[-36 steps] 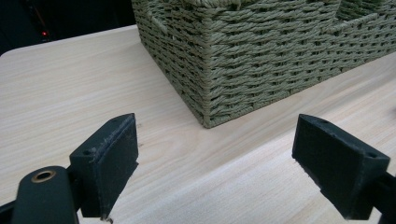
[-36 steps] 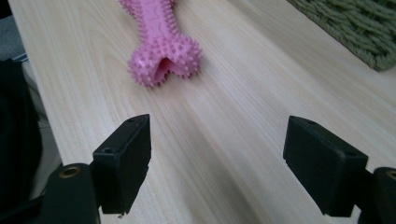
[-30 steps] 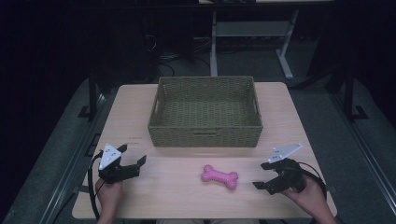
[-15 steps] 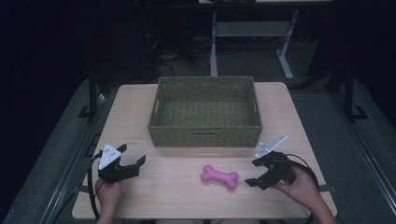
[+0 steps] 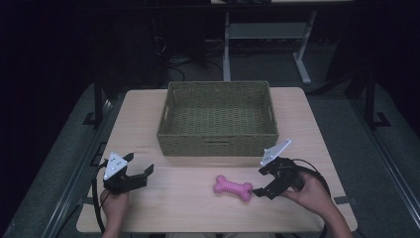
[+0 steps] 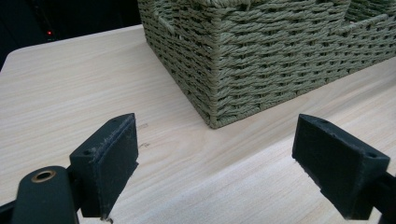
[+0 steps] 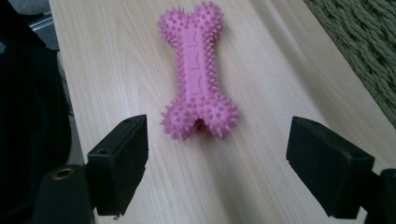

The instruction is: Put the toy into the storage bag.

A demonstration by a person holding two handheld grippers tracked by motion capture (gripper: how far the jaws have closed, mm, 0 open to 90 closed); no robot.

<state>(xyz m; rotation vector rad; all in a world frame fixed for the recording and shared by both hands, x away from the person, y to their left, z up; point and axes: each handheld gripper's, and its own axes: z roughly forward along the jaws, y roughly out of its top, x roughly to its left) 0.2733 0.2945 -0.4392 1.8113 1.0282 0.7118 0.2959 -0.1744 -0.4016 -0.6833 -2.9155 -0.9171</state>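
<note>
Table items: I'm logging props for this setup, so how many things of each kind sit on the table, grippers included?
Pink spiky bone toy: 1
Green woven basket: 1
Handheld grippers: 2, the left gripper and the right gripper
Total: 4

Dim room, dark grey floor (image 5: pixel 341 104); pale wooden tabletop (image 5: pixel 148 104) lit brighter; white desk frame (image 5: pixel 262 34) and cables (image 5: pixel 168 52) behind.

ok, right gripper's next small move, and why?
Probably ease the right gripper forward so its jaws straddle the bone's near end, then close. The jaws are open and lined up with the bone, which lies flat on the table just ahead of them, untouched.
</note>
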